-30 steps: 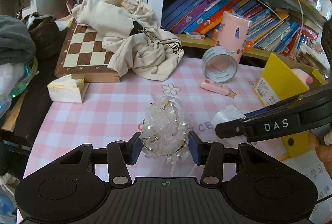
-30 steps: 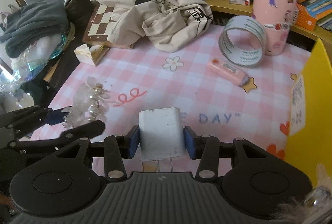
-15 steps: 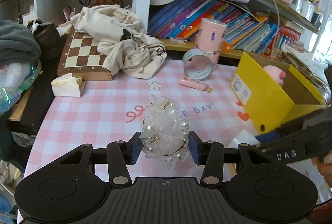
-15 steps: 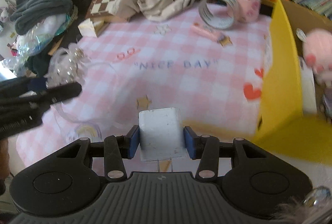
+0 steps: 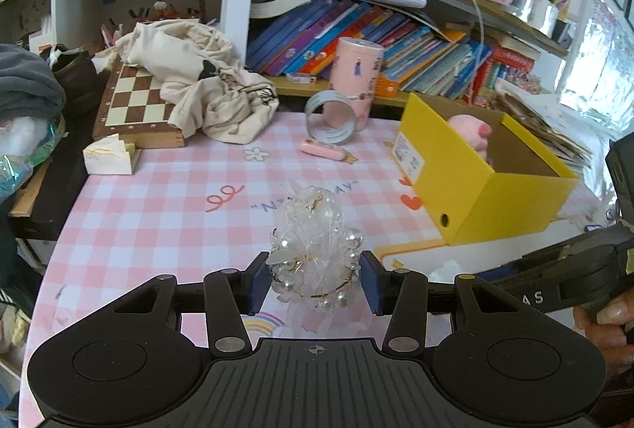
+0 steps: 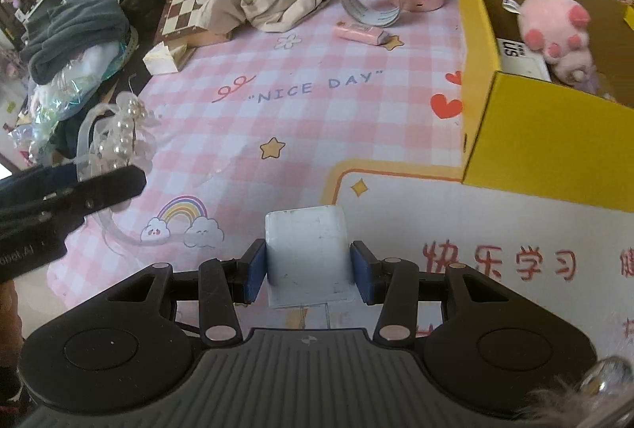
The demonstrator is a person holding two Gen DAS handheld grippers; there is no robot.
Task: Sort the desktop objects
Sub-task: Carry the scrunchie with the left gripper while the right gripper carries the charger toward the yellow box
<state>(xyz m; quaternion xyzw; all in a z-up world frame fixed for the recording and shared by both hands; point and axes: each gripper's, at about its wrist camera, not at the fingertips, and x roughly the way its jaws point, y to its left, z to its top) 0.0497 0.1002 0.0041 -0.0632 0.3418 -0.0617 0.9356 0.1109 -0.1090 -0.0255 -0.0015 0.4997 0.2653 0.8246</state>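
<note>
My left hand-held gripper (image 5: 315, 281) is closed on the pearl-and-clear hair ornament (image 5: 313, 249), held above the pink checked surface (image 5: 158, 214). My right hand-held gripper (image 6: 307, 271) clamps a small white block (image 6: 305, 253), with the yellow box (image 6: 535, 134) ahead to the right.

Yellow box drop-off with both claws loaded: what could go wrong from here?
1. The bead bundle in the left claw trails a clear loop below it; that could snag on the yellow box rim.
2. The plush and a card already fill part of the box, so the white block in the right claw may land on them and tip.
3. Both claws are close together; they might collide at the box.
</note>
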